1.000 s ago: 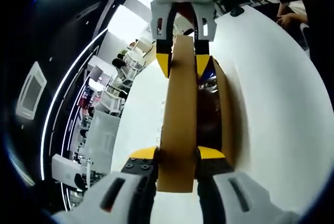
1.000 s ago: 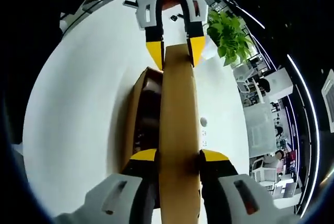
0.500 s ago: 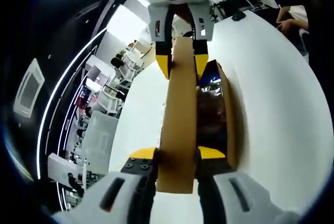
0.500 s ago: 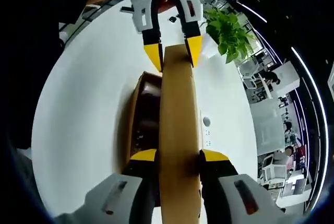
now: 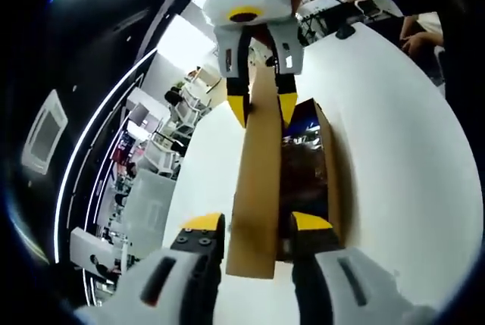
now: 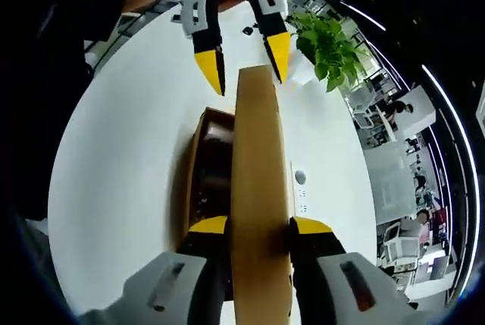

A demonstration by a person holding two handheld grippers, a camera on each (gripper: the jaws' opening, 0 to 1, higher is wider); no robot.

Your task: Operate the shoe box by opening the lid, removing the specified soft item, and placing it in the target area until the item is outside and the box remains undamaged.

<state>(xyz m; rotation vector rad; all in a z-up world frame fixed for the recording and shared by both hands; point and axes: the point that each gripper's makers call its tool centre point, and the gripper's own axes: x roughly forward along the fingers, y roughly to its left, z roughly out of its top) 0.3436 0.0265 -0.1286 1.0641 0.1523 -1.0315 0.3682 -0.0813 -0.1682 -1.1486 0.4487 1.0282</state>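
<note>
Cardboard lid [image 6: 256,189] edge-up, right tool [image 6: 256,228] clamping it.

Left gripper [image 5: 256,228]: pale grey moulded finger bodies, each with a dark slot; black mid-sections with small screw holes; yellow tips. Same build on right gripper [image 6: 256,228]. Opposite unit at upper centre of each view: white housing, black-and-yellow tapered fingers [image 6: 206,67]. In left gripper view, a green light upper centre. Dark sleeve [image 6: 83,7], upper left.
</note>
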